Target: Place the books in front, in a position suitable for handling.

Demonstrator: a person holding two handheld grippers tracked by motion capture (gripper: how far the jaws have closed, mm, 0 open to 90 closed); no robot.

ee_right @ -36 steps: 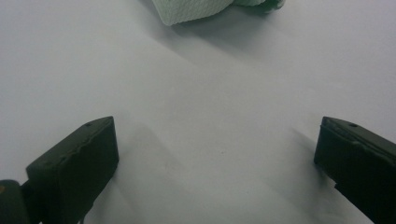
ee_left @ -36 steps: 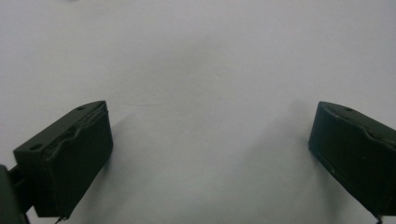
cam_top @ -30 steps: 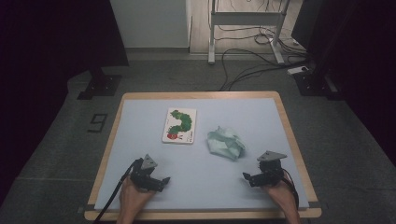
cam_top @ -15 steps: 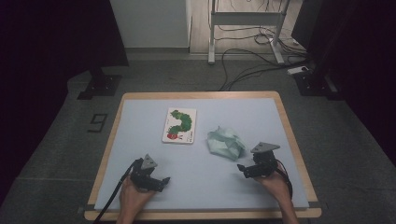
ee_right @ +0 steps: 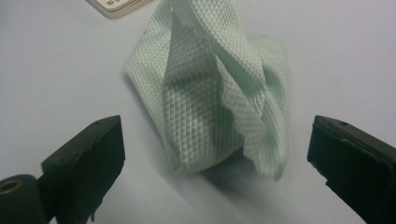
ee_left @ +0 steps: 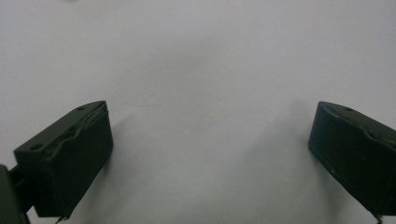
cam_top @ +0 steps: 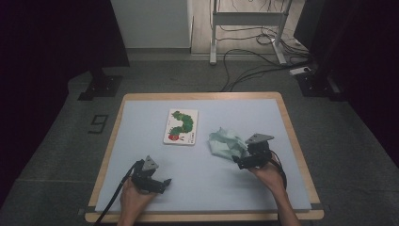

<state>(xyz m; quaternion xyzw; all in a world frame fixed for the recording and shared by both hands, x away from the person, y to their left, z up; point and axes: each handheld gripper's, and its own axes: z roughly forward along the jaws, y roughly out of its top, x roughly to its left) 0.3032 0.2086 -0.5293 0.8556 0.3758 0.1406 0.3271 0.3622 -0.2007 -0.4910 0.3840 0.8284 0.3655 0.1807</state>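
— How was the right tool [cam_top: 240, 162] seen to be set?

— Its jaws were held wide apart, with nothing clamped between them. In the right gripper view the crumpled pale green cloth [ee_right: 219, 88] was seen just ahead of the jaws, rising in a peak from the desk [cam_top: 226, 188], its near edge lying between the two jaw tips but untouched by either.

— And where was the cloth placed on the desk?

— In the high view the cloth [cam_top: 226, 142] was found right of centre, just beside the right tool. A picture card [cam_top: 181, 127] with a green caterpillar was laid flat to its left, near it but apart.

— What was noted of the left tool [cam_top: 162, 182]?

— It was held low at the near left of the desk, well apart from the cloth. Its jaws were spread wide over bare surface, and nothing was gripped.
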